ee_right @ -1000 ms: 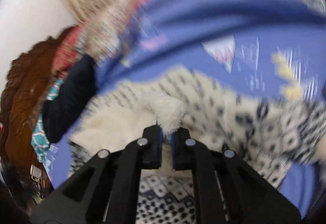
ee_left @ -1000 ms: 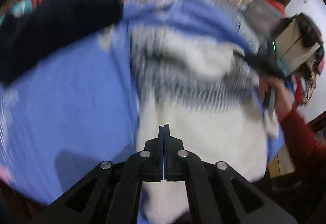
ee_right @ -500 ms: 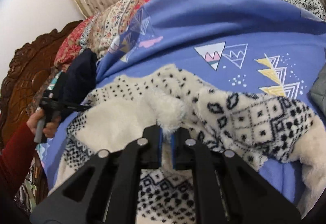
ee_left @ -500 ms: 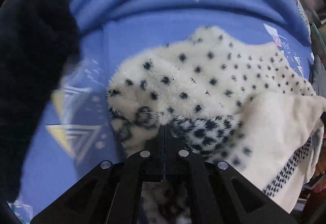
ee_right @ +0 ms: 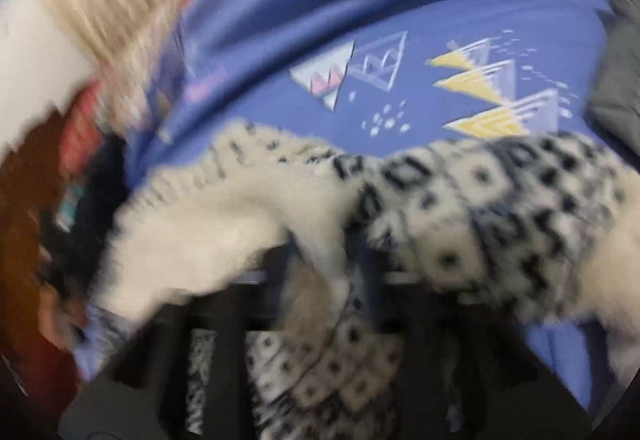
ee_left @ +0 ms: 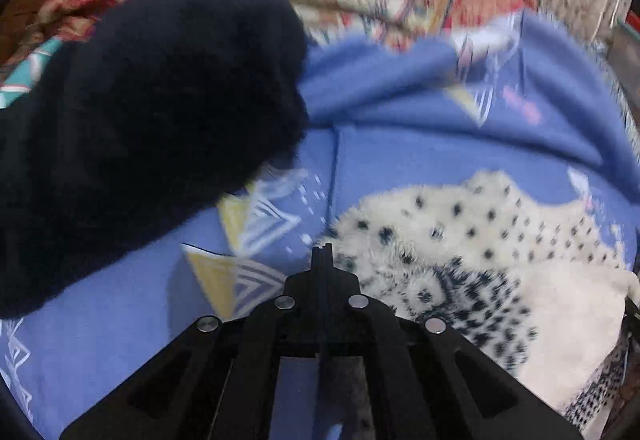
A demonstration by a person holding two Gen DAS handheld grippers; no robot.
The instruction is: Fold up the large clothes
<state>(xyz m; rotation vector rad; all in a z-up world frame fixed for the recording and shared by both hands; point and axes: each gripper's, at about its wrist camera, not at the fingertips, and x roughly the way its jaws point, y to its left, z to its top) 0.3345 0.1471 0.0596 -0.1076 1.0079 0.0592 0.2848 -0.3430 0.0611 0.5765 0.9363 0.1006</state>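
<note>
Blue bedsheet (ee_left: 400, 156), fluffy cream black-patterned sweater (ee_left: 460, 240)

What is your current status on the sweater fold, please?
Left gripper shut, nothing in it. Right gripper buried in the fleece sweater, blurred. Dark garment lies left of it.

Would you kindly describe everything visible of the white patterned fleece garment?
The fleece garment looks fluffy and cream-white, with black dots, diamond bands and a plain cream area. It lies crumpled on the blue printed bedsheet. In the blurred right wrist view it drapes over the right claw, hiding the tips. The left claw is shut, at its edge; contact is unclear.
</note>
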